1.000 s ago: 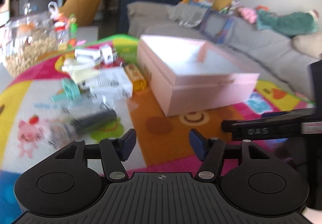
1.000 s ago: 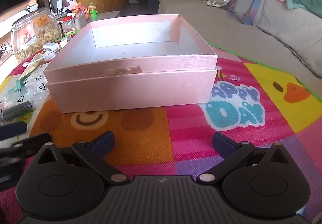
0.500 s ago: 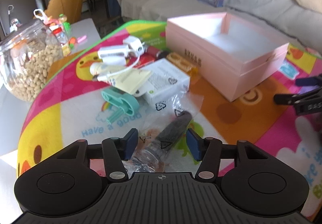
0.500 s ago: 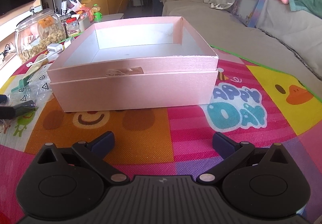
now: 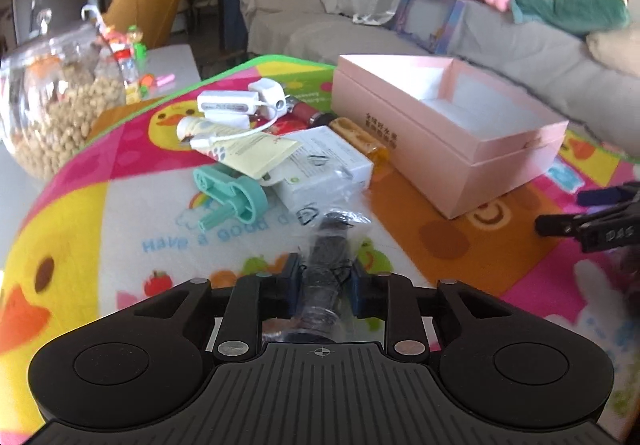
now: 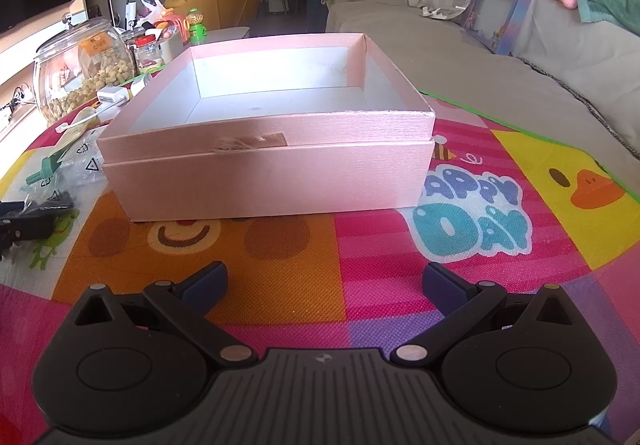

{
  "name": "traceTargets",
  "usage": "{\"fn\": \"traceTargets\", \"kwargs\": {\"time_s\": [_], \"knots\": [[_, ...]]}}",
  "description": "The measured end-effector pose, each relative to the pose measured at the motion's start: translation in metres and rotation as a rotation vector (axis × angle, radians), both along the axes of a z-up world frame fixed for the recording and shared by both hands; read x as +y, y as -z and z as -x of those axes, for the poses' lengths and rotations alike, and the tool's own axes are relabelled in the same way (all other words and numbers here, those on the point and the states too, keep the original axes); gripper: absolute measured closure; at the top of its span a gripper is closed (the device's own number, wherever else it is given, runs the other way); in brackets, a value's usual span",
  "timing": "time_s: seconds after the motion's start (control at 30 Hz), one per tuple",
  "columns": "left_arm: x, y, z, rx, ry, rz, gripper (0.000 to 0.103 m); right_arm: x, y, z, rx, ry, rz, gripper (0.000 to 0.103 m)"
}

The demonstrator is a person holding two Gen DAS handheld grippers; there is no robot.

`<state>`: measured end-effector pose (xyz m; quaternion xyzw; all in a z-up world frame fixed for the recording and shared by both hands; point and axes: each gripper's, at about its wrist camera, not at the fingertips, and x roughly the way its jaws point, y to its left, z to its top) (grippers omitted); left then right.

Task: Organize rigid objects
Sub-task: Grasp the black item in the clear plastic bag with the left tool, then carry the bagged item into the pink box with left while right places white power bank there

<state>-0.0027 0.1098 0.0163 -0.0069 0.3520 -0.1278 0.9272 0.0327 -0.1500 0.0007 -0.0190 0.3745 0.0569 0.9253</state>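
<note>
A black cylinder in a clear plastic bag lies on the colourful play mat. My left gripper has its jaws closing on it, and both blue pads touch the bag's sides. An open pink box stands to the right of it and is bare inside. In the right wrist view the same pink box sits straight ahead. My right gripper hangs open over the mat in front of it, holding nothing. Its black tips also show at the right edge of the left wrist view.
Beyond the cylinder lie a teal plastic piece, a white carton, a cream tube, a white charger and an amber bottle. A glass jar of nuts stands at the left. A grey sofa runs behind.
My left gripper swung left from the box, came down over the bagged cylinder and narrowed its jaws onto it. The right gripper stayed put.
</note>
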Motion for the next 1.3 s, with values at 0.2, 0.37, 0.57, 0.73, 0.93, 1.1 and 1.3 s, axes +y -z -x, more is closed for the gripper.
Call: {"fn": "traceTargets", "kwargs": {"time_s": [0.2, 0.37, 0.57, 0.73, 0.93, 1.1, 1.3], "knots": [[0.033, -0.022, 0.047, -0.129, -0.112, 0.123, 0.079, 0.052, -0.048, 0.024, -0.13, -0.242, 0.05, 0.013], [0.055, -0.027, 0.062, -0.148, -0.172, 0.179, 0.079, 0.124, -0.094, -0.021, -0.111, -0.424, -0.045, 0.024], [0.071, -0.023, 0.072, -0.173, -0.178, 0.248, 0.079, 0.22, -0.091, -0.119, 0.001, -0.459, 0.031, 0.05], [0.094, -0.022, 0.072, -0.189, -0.211, 0.309, 0.079, 0.266, -0.069, -0.193, 0.032, -0.429, 0.131, 0.057], [0.104, -0.013, 0.076, -0.182, -0.192, 0.349, 0.079, 0.272, -0.056, -0.223, 0.158, -0.442, 0.07, 0.079], [0.1, -0.012, 0.078, -0.18, -0.178, 0.345, 0.079, 0.251, -0.071, -0.187, 0.193, -0.474, 0.027, 0.103], [0.082, -0.024, 0.088, -0.195, -0.153, 0.313, 0.079, 0.212, -0.106, -0.129, 0.176, -0.546, -0.041, 0.102]]}}
